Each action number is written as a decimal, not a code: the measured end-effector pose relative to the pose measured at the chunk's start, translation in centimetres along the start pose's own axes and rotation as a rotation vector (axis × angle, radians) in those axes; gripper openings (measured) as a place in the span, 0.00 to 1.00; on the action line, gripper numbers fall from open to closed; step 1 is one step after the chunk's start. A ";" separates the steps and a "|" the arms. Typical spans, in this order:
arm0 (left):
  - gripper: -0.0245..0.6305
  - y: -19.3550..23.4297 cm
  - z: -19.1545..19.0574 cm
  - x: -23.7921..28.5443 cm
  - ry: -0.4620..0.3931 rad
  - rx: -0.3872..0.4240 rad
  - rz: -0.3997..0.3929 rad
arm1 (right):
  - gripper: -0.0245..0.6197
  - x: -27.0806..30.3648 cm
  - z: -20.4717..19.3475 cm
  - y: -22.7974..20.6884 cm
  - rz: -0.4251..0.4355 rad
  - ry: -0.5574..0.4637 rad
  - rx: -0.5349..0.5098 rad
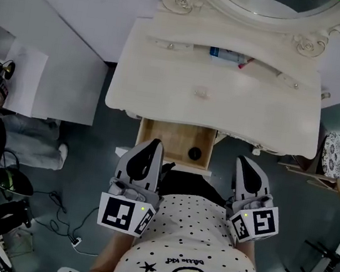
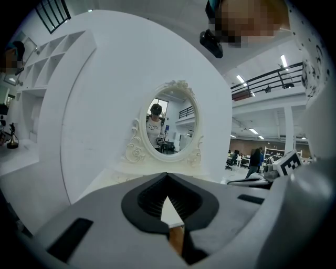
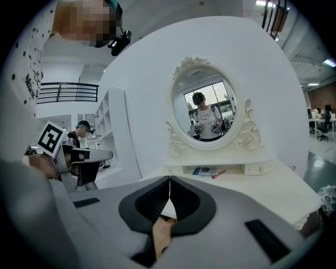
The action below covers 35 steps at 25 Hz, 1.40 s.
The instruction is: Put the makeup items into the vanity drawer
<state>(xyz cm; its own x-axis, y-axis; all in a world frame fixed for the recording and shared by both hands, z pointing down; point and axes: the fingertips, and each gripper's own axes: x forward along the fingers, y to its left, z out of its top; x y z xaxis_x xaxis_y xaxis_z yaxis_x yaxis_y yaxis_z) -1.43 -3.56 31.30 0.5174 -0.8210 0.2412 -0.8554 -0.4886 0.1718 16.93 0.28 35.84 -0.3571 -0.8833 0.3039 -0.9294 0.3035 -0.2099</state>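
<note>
Two hand-held grippers (image 1: 153, 144) (image 1: 245, 163), shut — makeup items (image 1: 229, 55) beyond

the floor (image 1: 91, 152) is dark grey-green and a bit shiny. a cream dressing table (image 1: 165, 81) with curly carving stands against a big white wall (image 2: 105, 105) that bends round. its oval mirror (image 3: 206, 107) has a curly frame. a white shelf unit (image 2: 47, 58) stands off to the left. a small round seat or table with a spotty top (image 1: 334, 153) is near the dressing table's right end. black wires (image 1: 55, 226) lie on the floor. high up are a dark railing (image 2: 273, 79) and long bright lights (image 2: 283, 60).
</note>
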 end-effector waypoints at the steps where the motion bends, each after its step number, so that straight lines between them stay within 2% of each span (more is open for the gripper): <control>1: 0.03 0.1 0.0 0.0 0.000 -0.001 0.003 | 0.05 0.1 0.0 0.1 0.005 -0.002 -0.003; 6: 0.03 0.4 -0.1 -0.4 -0.002 -0.007 0.026 | 0.06 1.1 0.3 0.3 0.049 0.005 -0.044; 8: 0.03 0.5 -0.1 -0.6 -0.003 -0.010 0.036 | 0.15 2.0 0.4 0.2 0.068 0.014 -0.071; 10: 0.03 0.7 -0.1 -0.8 -0.003 -0.013 0.049 | 0.18 3.0 0.9 -0.2 0.084 0.014 -0.104; 21: 0.03 2.0 -0.3 -1.1 0.006 -0.030 0.128 | 0.20 11.2 2.5 -2.3 0.153 0.025 -0.276; 30: 0.03 2.9 -0.3 -0.7 0.013 -0.041 0.159 | 0.24 18.6 -0.1 -2.3 0.250 0.121 -0.368; 35: 0.03 3.6 -0.6 -0.8 0.030 -0.051 0.190 | 0.30 22.9 -3.5 -2.5 0.319 0.229 -0.435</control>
<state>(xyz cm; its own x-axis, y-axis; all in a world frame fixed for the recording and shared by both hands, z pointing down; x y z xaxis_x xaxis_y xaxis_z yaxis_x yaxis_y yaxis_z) -4.89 -4.53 32.26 0.3476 -0.8876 0.3022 -0.9360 -0.3093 0.1680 10.73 -19.42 46.55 -0.5914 -0.6391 0.4917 -0.7083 0.7031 0.0620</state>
